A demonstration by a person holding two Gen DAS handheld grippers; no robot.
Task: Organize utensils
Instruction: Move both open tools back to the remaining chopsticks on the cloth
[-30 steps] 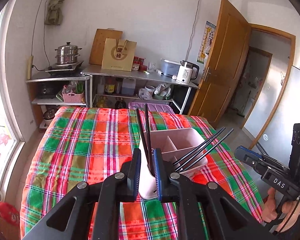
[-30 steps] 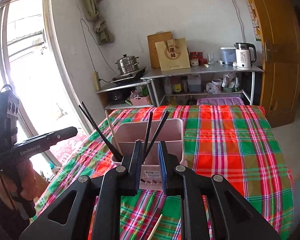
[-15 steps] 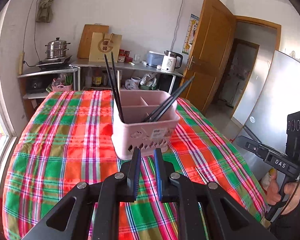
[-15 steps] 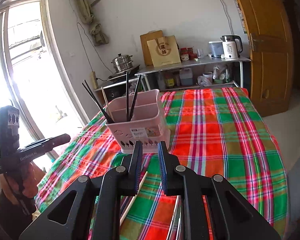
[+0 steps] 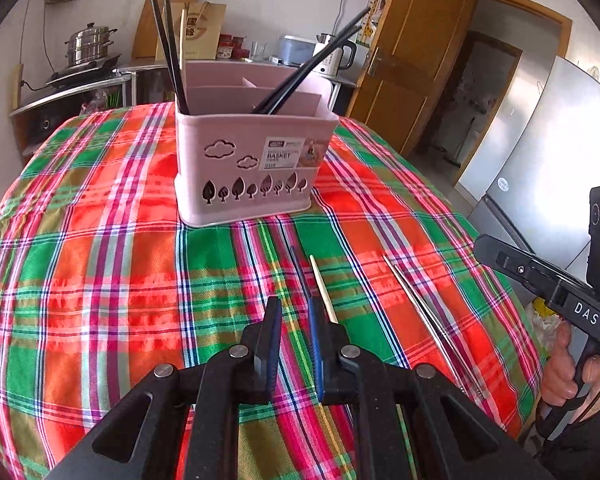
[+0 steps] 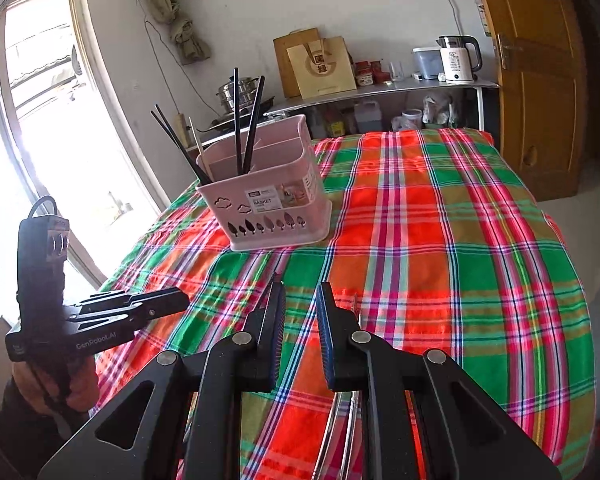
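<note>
Utensils are split between the pink basket (image 5: 252, 168) and the plaid-covered bench (image 5: 100, 264): black chopsticks (image 5: 168, 36) stand in the basket's compartments, which sits ahead of both hand-held grippers. A pale wooden chopstick (image 5: 323, 289) lies on the cloth just ahead and slightly right of the left hand-held gripper (image 5: 294, 312), whose fingers stand a narrow gap apart with nothing between them. A pair of metal chopsticks (image 5: 428, 320) lies farther to its right, well apart from the basket. The right hand-held gripper (image 6: 300, 300) hovers low over the cloth with its fingers slightly apart and empty; the metal chopsticks (image 6: 342, 432) run beneath it, and their far tip shows just right of its right finger.
</note>
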